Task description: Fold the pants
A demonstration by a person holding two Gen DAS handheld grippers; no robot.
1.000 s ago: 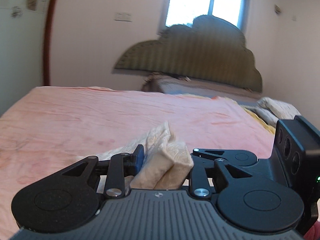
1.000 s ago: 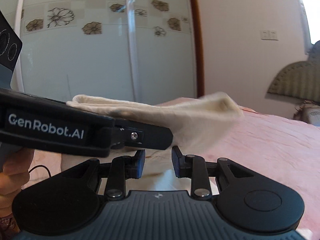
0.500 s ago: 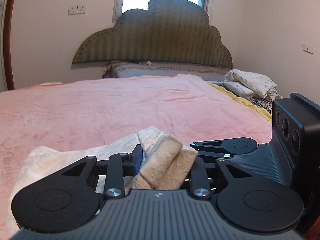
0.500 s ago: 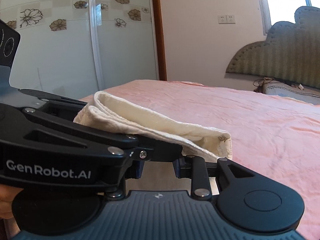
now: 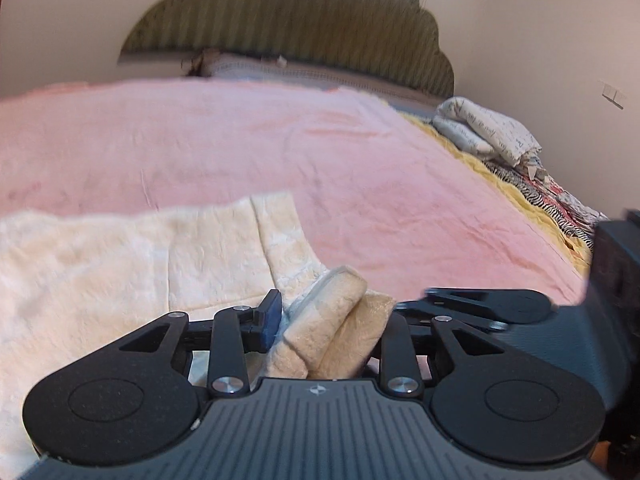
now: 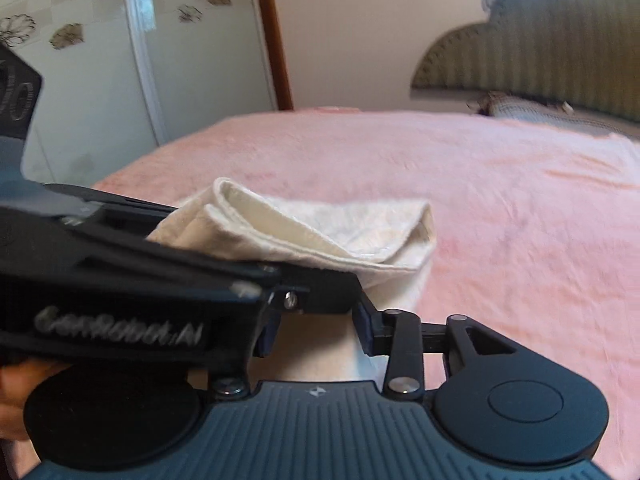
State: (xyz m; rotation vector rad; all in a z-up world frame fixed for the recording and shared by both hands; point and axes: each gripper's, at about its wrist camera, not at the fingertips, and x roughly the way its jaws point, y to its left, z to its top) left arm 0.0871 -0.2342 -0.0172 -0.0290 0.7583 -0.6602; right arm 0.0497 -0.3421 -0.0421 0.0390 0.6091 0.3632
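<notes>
Cream fleece pants (image 5: 140,264) lie partly spread on the pink blanket, with a folded edge bunched toward me. My left gripper (image 5: 332,318) has that thick fold filling the gap between its fingers; its jaws are opening, but the blue pad (image 5: 272,316) still touches the cloth. In the right wrist view the folded pants (image 6: 320,224) sag over the left tool's housing (image 6: 120,300), which crosses in front. My right gripper (image 6: 316,334) has its jaws opening, set apart. Flat cream cloth shows in the gap, and the pads do not press on it.
The pink blanket (image 5: 280,140) covers a wide bed with a green scalloped headboard (image 5: 288,20). Folded bedding (image 5: 488,132) sits at the bed's right edge. Glossy wardrobe doors (image 6: 100,60) stand to the left. A hand (image 6: 12,392) shows at the lower left.
Both grippers came down toward the bed and tipped downward. The pants now lie spread on the blanket instead of hanging. The right jaws have widened off the cloth.
</notes>
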